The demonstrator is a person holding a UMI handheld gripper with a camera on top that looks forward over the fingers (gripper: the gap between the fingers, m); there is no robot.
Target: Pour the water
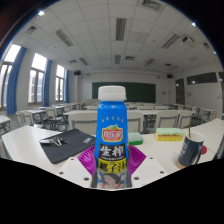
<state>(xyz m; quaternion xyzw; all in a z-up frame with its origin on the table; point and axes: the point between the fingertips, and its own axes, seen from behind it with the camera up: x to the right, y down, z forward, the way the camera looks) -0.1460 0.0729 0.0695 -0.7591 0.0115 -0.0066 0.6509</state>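
Note:
A bottle (112,135) with a blue cap, white neck, blue upper label and yellow-green lower label stands upright between my fingers. My gripper (112,165) is shut on it: the magenta pads (88,162) press its sides at the lower label. A dark cup (190,150) with a patterned sleeve stands on the white table (160,160) to the right, beyond my fingers. The bottle's base is hidden.
A black flat case (65,150) with a pen lies on the table to the left. A yellow-green object (203,152) lies beside the cup. Rows of desks and chairs (165,120) and a green chalkboard (125,91) fill the classroom behind.

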